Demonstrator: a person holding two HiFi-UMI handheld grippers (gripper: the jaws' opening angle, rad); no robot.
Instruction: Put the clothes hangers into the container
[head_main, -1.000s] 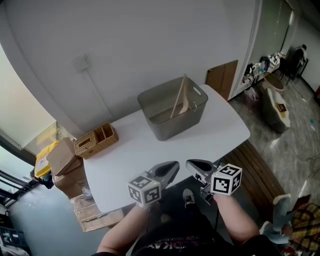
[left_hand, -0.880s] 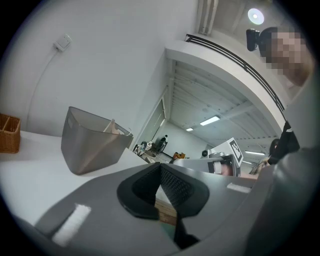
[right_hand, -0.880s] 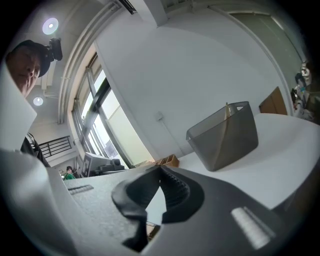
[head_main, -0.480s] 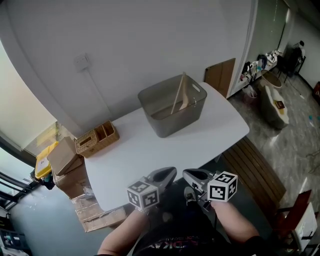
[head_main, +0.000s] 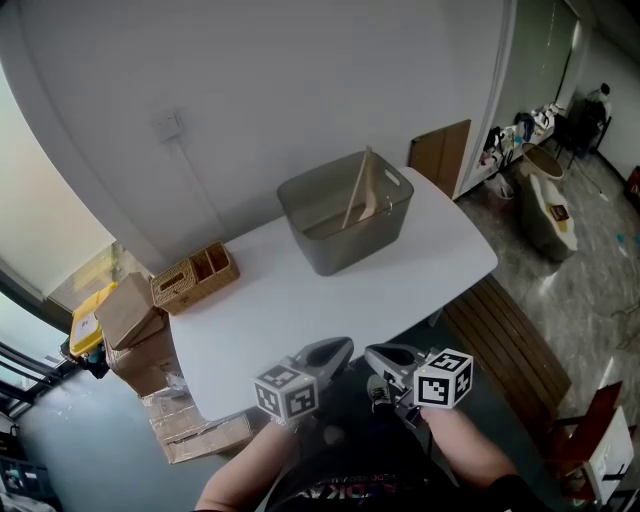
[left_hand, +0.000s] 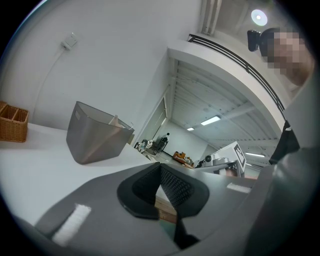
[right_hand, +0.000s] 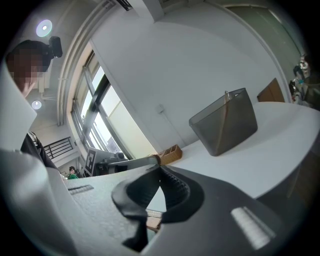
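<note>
A grey plastic container (head_main: 345, 228) stands at the far side of the white table (head_main: 300, 300), with wooden clothes hangers (head_main: 361, 193) leaning upright inside it. Both grippers hover off the table's near edge, close to the person's body. My left gripper (head_main: 334, 350) and right gripper (head_main: 384, 353) are both shut with nothing between their jaws. The left gripper view shows the container (left_hand: 96, 140) far ahead, a hanger tip (left_hand: 115, 120) poking above its rim. In the right gripper view the container (right_hand: 226, 128) also stands well away.
A wicker basket (head_main: 194, 277) sits at the table's left end. Cardboard boxes (head_main: 130, 322) are stacked on the floor to the left. A wooden slatted bench (head_main: 508, 340) runs along the right side, and a brown board (head_main: 441, 155) leans by the wall.
Both grippers have drawn back a little toward the person's body, away from the table edge. The container and hangers have not moved.
</note>
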